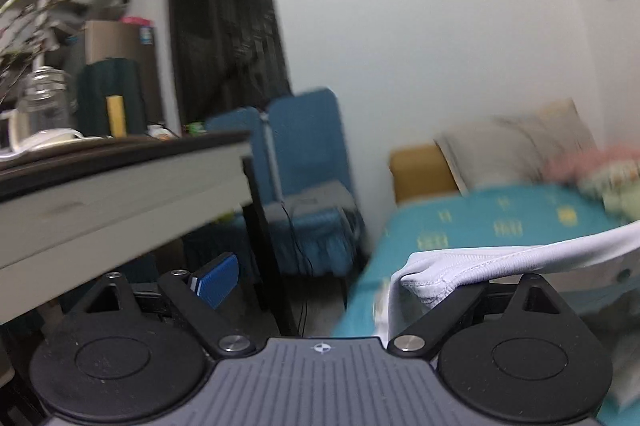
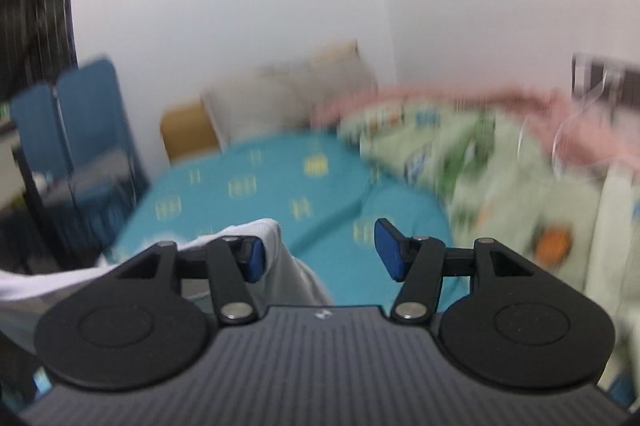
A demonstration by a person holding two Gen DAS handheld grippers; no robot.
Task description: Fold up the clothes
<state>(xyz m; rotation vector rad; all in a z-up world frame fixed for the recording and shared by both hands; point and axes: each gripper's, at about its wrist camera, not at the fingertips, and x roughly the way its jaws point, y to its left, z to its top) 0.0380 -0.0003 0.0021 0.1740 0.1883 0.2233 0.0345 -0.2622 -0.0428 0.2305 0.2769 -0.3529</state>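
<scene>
White garment (image 1: 500, 258) drapes over both open grippers, left (image 1: 320, 282) and right (image 2: 318, 252), above teal bedsheet (image 2: 248, 182).

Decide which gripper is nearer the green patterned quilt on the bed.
Right. The right gripper sits just left of the green patterned quilt; the left gripper is further off, with the quilt at its far right.

Two grippers, one left (image 1: 320, 278) and one right (image 2: 318, 252). One white garment (image 1: 500, 258). One bed (image 2: 256, 182) under a teal sheet, with one green quilt (image 2: 500, 178) and one pillow (image 1: 516, 146). Two blue chairs (image 1: 304, 146). One surface (image 1: 120, 178) bearing one glass jar (image 1: 44, 94).
</scene>
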